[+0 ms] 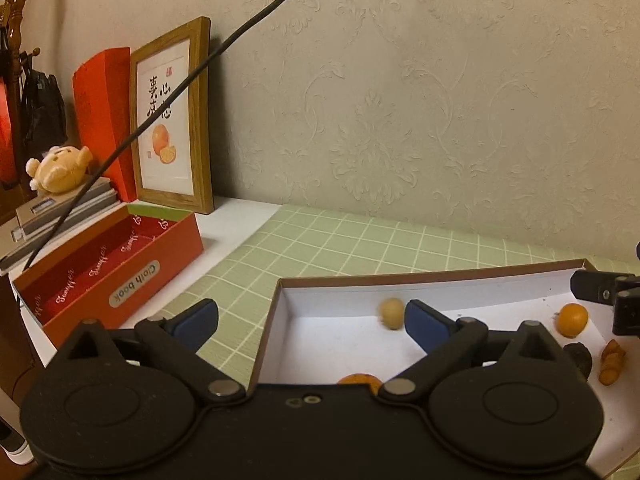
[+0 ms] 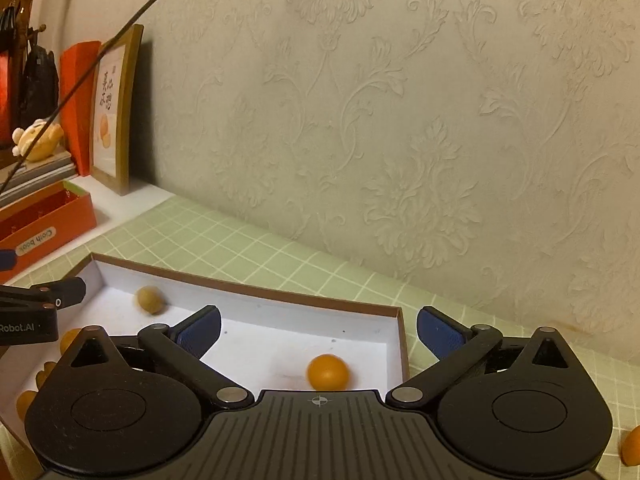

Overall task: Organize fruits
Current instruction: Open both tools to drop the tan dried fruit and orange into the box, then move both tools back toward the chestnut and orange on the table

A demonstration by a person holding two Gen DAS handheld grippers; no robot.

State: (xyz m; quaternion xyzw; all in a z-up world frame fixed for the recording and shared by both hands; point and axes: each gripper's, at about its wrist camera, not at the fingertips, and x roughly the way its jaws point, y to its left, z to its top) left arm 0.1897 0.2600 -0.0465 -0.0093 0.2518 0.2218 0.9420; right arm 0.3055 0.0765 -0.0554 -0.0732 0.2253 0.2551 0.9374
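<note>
STEP: both drops look done, fruit in the shallow white cardboard tray [image 2: 394,332] on the desk | left tongs [image 1: 310,322] wide open, empty; blurred tan round fruit [image 1: 391,313] at its 1 o'clock | right tongs [image 2: 318,332] wide open, empty; small orange citrus [image 2: 327,372] at 6 o'clock beneath | NEXT: likely the orange fruit [image 2: 633,452] outside the tray, right tongs' 4 o'clock.

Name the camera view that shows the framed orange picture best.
Left wrist view: the framed orange picture faces the camera, its print and wooden frame clear, though a black cable crosses it. Right wrist view shows it small, at a steep angle, print faint.
</note>
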